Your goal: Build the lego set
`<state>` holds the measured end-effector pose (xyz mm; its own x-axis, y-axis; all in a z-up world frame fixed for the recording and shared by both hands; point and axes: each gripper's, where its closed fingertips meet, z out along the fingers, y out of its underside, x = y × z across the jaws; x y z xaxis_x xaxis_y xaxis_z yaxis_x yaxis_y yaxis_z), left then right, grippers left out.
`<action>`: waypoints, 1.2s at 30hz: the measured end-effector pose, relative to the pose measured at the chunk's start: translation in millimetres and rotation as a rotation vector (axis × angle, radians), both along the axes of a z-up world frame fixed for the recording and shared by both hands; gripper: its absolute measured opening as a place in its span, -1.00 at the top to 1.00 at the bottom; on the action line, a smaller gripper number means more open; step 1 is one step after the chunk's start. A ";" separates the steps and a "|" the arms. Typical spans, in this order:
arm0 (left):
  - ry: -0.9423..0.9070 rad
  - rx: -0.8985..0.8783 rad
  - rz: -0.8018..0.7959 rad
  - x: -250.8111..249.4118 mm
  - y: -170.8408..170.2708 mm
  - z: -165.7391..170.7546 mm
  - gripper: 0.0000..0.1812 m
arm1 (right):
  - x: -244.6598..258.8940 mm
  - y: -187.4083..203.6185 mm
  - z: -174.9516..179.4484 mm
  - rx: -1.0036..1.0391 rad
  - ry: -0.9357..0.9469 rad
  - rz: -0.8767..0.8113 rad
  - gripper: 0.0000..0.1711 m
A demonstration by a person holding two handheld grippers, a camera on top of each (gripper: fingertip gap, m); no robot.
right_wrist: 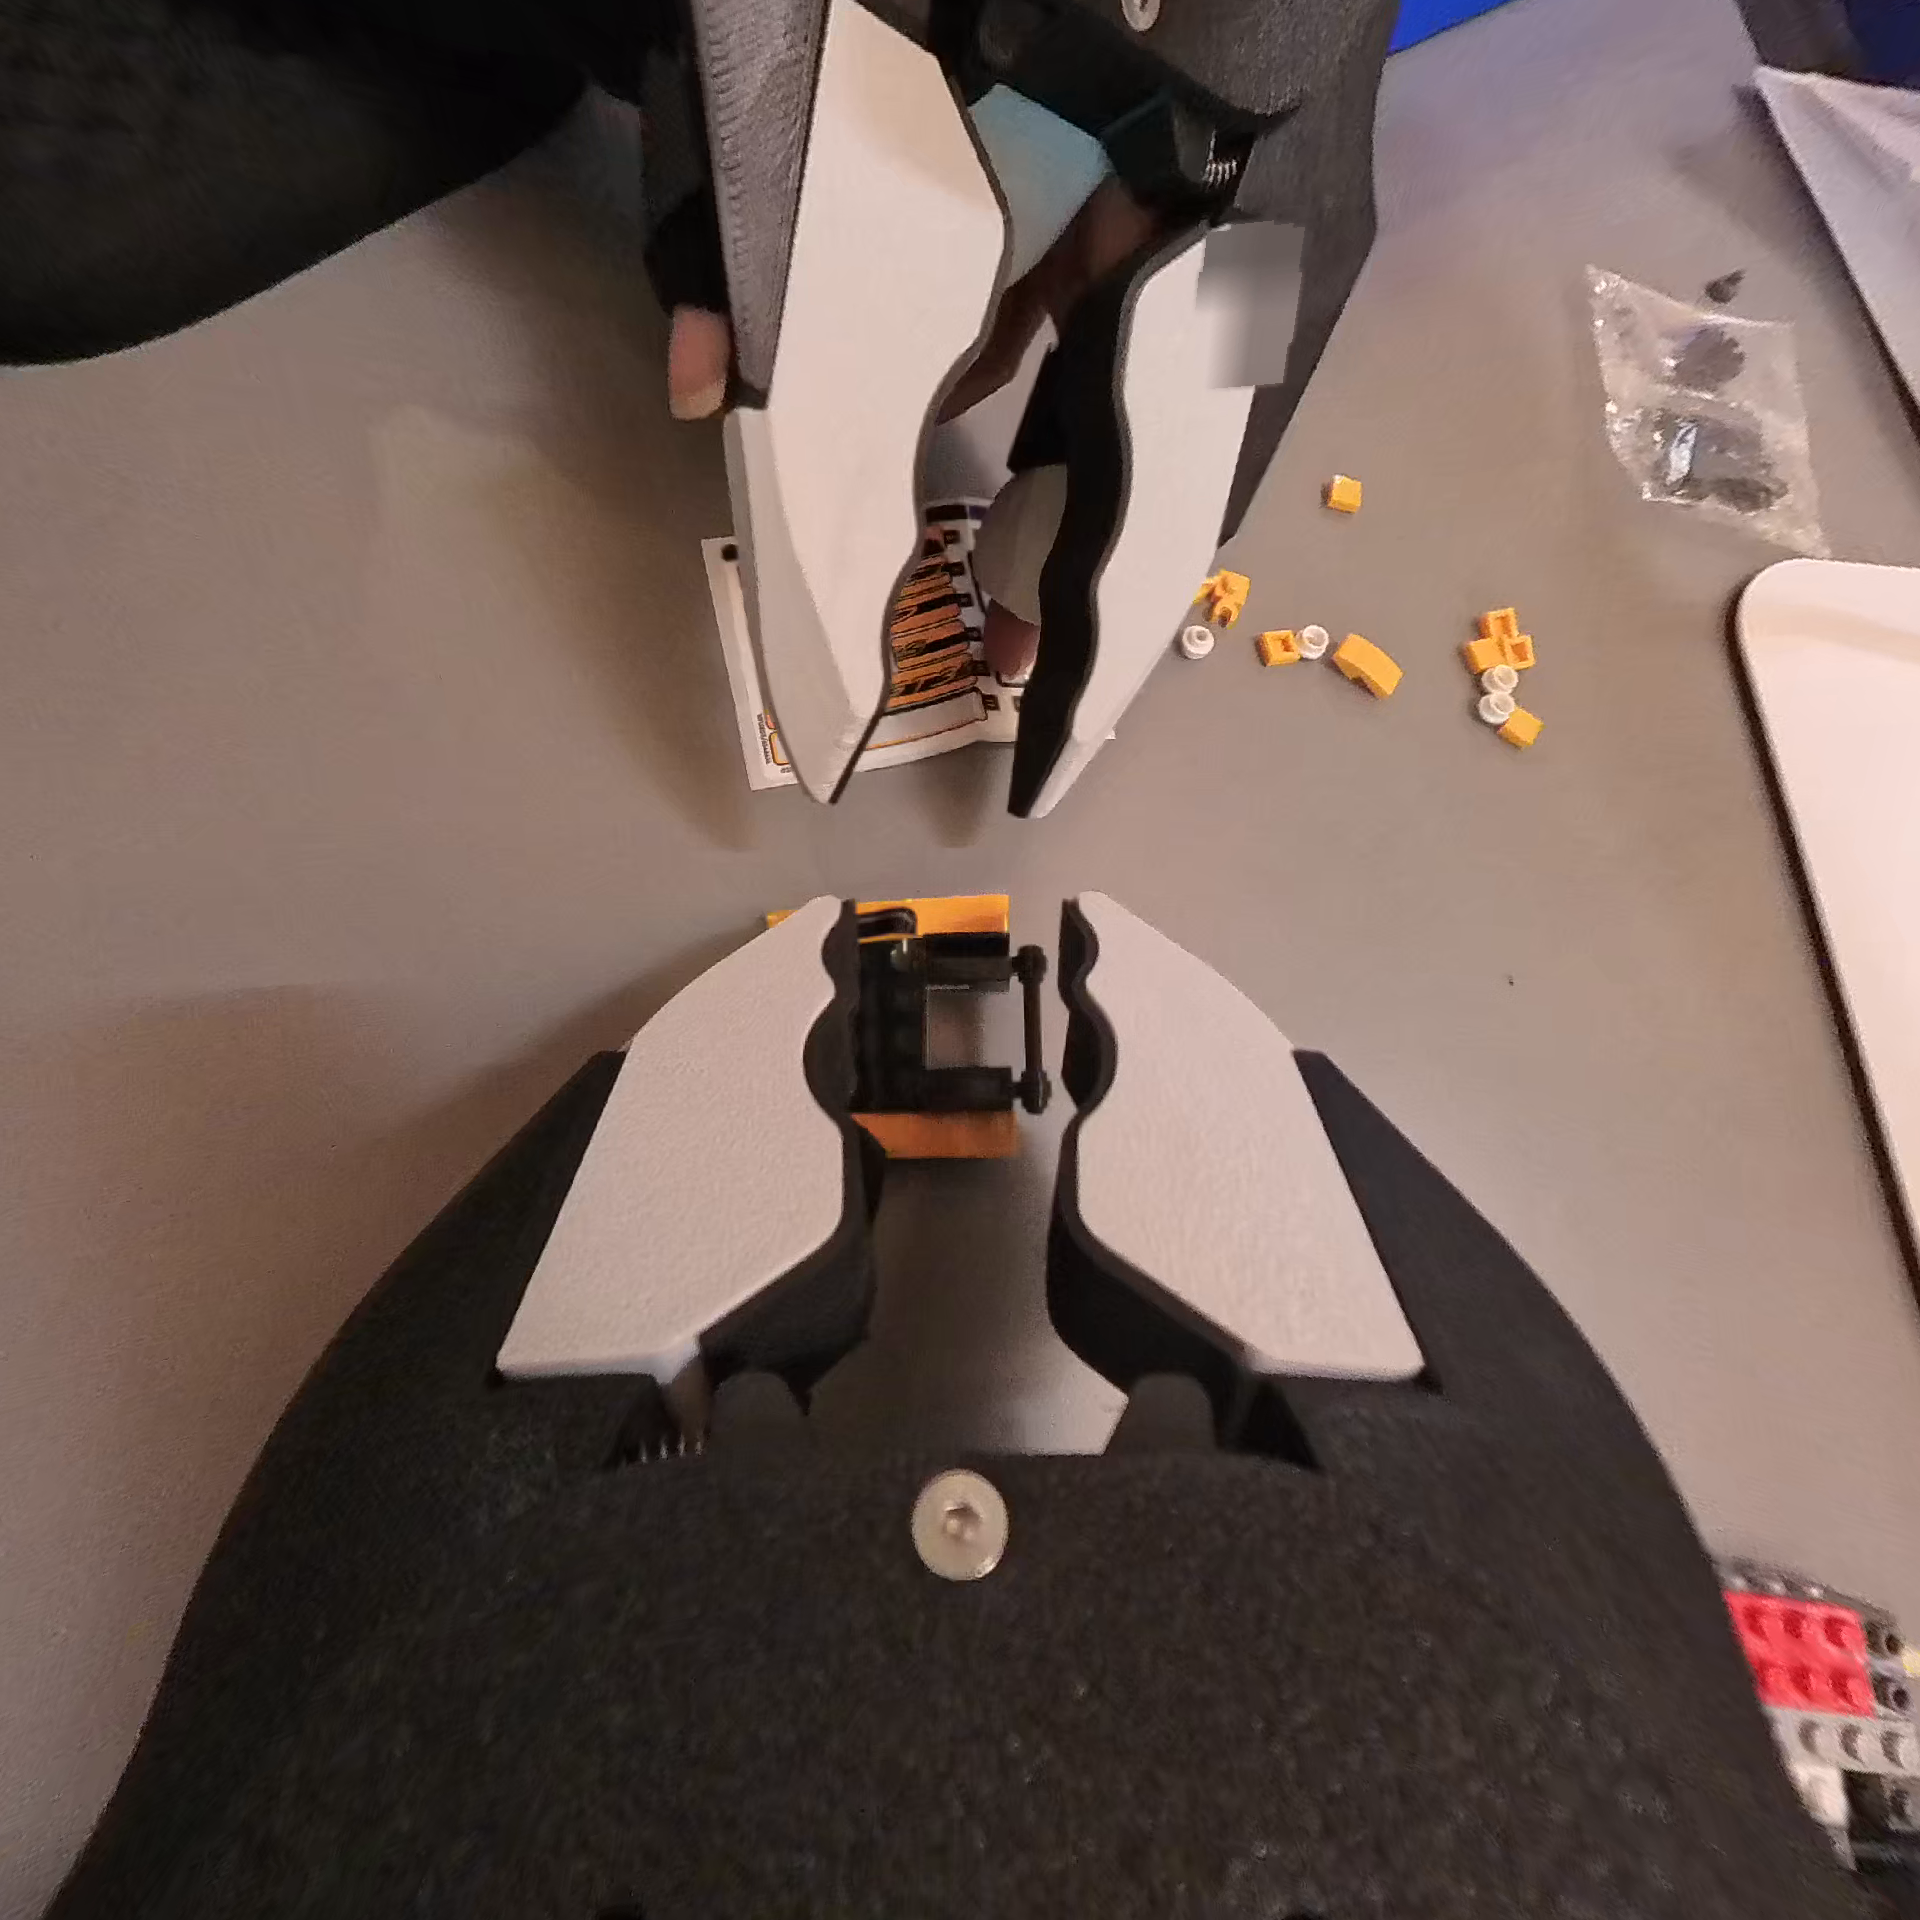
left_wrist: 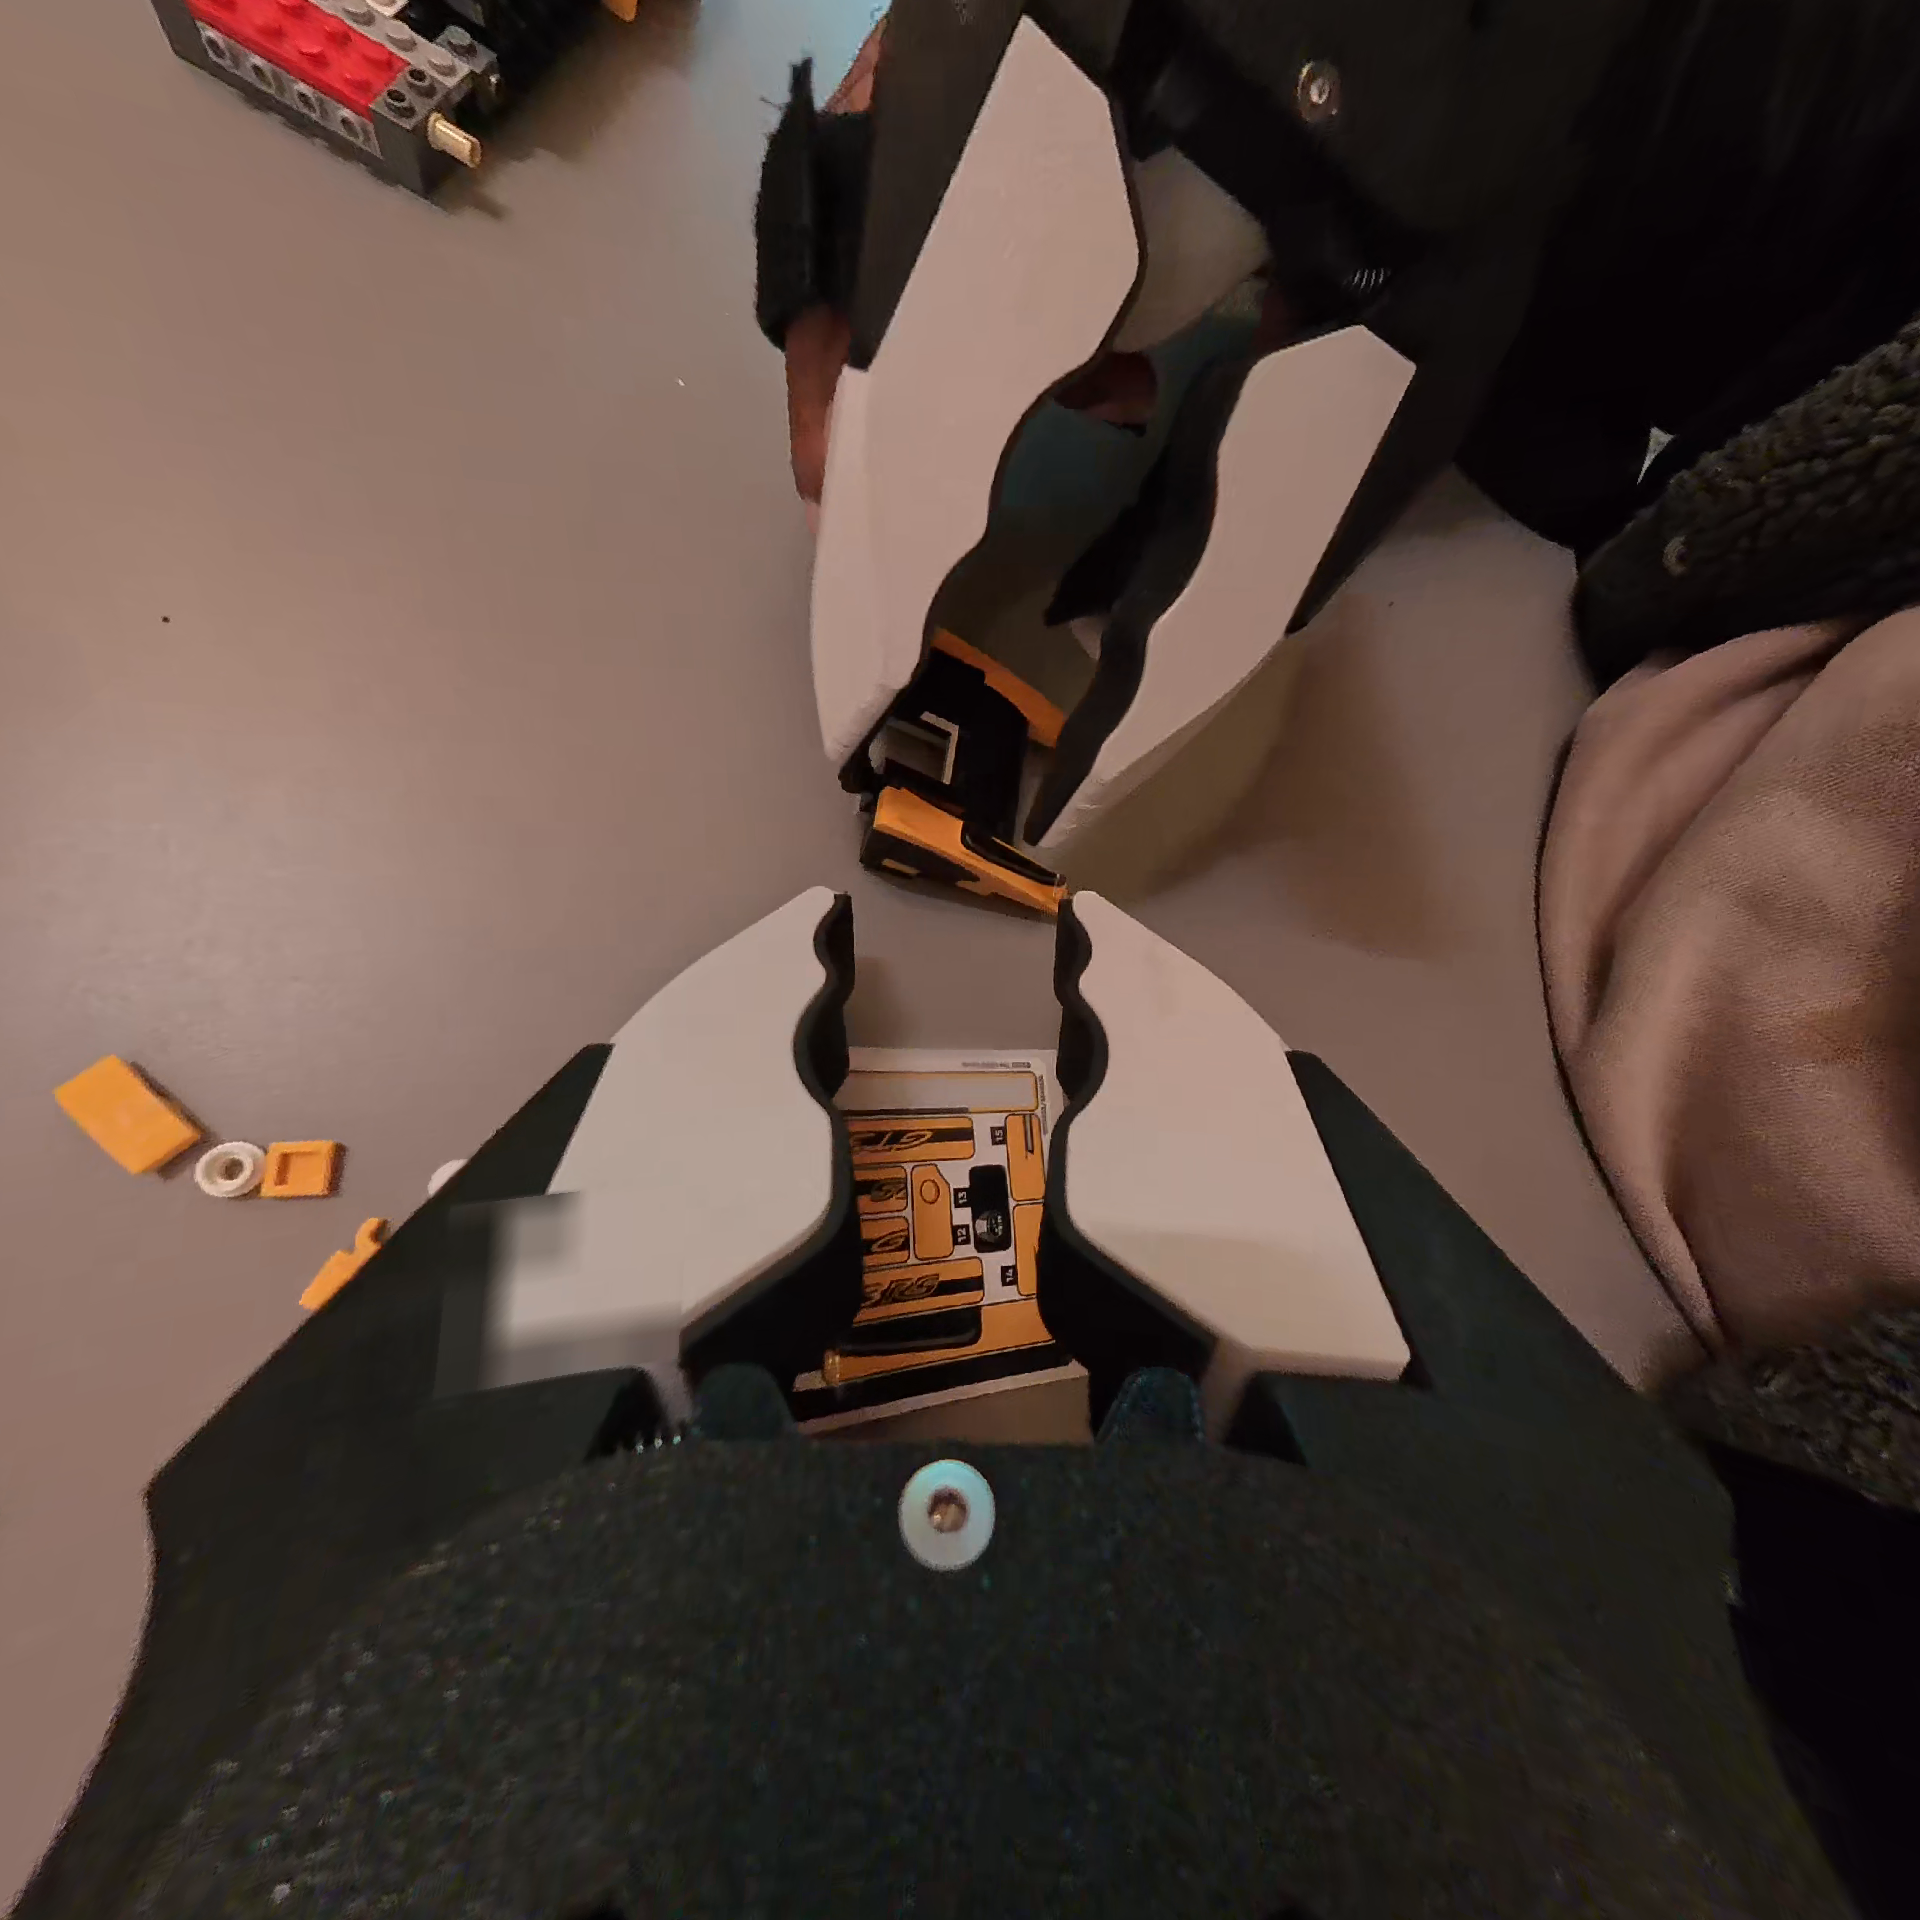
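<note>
My right gripper (right_wrist: pixel 958 904) is shut on a small black and orange Lego assembly (right_wrist: pixel 935 1039), its fingers pressing both sides. In the left wrist view the right gripper (left_wrist: pixel 945 795) comes in from the top and holds the assembly (left_wrist: pixel 961 774) tilted, low over the grey table. My left gripper (left_wrist: pixel 956 909) is open and empty, just in front of the assembly. It hovers over an orange and black sticker sheet (left_wrist: pixel 940 1226). In the right wrist view the left gripper (right_wrist: pixel 925 800) faces mine across a small gap, over the sticker sheet (right_wrist: pixel 753 675).
Loose orange and white pieces (right_wrist: pixel 1366 665) lie on the table, also in the left wrist view (left_wrist: pixel 125 1112). There are also a red, grey and black build (left_wrist: pixel 312 73), a clear bag of black parts (right_wrist: pixel 1704 416), a white tray (right_wrist: pixel 1849 831), and a person's sleeve (left_wrist: pixel 1714 935) at the right. Left and right tips are no more than a few centimetres apart.
</note>
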<state>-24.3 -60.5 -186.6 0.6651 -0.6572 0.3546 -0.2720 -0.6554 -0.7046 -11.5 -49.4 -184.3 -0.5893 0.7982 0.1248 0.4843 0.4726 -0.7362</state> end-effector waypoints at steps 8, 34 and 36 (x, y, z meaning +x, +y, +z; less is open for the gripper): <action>0.000 0.010 -0.006 -0.4 -3.1 -4.0 0.60 | -4.6 -3.8 -8.6 -0.020 -0.115 0.033 0.58; -0.018 0.007 -0.025 6.3 -6.3 -3.9 0.60 | -6.4 1.5 -9.9 -0.121 -0.171 0.019 0.77; -0.027 0.003 -0.024 7.8 -6.2 -3.7 0.60 | -6.4 2.1 -9.1 -0.143 -0.169 0.014 0.79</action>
<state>-16.6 -66.7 -190.4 0.6396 -0.6737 0.3702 -0.2684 -0.6471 -0.7136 -17.8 -47.3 -193.5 -0.6035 0.7922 -0.0905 0.6005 0.3768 -0.7053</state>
